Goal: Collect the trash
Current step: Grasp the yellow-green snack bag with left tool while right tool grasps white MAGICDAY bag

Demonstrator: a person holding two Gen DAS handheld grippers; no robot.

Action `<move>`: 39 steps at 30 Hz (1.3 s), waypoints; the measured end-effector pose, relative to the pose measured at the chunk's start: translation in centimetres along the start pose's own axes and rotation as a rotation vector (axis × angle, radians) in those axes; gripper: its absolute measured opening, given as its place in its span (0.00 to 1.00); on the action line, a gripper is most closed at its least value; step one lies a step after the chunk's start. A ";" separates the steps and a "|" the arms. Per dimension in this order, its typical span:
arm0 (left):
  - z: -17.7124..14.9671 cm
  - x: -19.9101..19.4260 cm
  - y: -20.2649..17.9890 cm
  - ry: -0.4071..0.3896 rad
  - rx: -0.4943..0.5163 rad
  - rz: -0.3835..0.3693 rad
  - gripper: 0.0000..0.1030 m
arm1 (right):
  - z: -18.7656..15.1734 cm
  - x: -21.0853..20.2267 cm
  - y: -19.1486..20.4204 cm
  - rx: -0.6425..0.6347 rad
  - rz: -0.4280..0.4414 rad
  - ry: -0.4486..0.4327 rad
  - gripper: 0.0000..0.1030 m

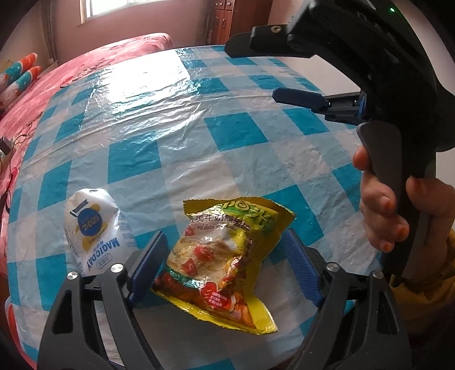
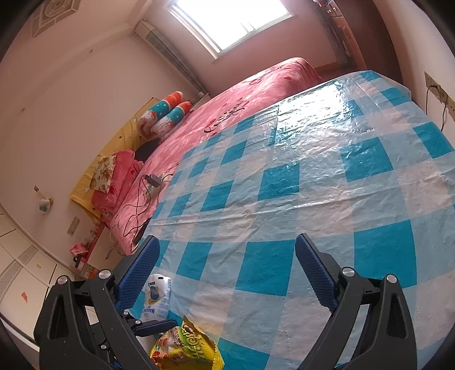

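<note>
A crumpled yellow snack wrapper lies on the blue-and-white checked tablecloth. My left gripper is open, its blue pads on either side of the wrapper, not closed on it. A white Magicday packet lies just left of the left finger. My right gripper is open and empty, held above the table; in the left wrist view it shows at the upper right, held by a hand. The wrapper and the white packet show at the bottom of the right wrist view.
A bed with a pink cover runs along the table's left side, with pillows and a charger with cables on it. A wall socket with a cord is at the right. A wooden cabinet stands beyond the table.
</note>
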State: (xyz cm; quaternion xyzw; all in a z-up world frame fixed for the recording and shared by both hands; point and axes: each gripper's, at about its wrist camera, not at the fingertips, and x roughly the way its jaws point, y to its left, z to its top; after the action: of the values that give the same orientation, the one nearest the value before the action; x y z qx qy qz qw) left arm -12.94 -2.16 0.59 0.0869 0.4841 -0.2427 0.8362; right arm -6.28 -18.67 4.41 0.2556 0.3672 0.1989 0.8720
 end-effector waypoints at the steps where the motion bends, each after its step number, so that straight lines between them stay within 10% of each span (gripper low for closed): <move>1: 0.0 0.0 0.0 -0.004 -0.001 0.002 0.76 | 0.0 0.0 0.0 -0.001 0.001 0.001 0.92; 23: -0.3 -0.6 0.9 -0.079 -0.085 0.021 0.47 | -0.4 1.1 0.4 -0.020 0.009 0.039 0.92; 39: 0.7 -5.0 3.8 -0.198 -0.183 0.006 0.47 | -0.7 1.9 -0.2 0.008 0.022 0.066 0.92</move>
State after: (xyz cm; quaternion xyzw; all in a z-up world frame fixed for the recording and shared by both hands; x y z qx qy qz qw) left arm -12.56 2.48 4.83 -0.0126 0.4192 -0.2026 0.8849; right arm -5.52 -17.63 2.86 0.2566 0.3938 0.2154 0.8560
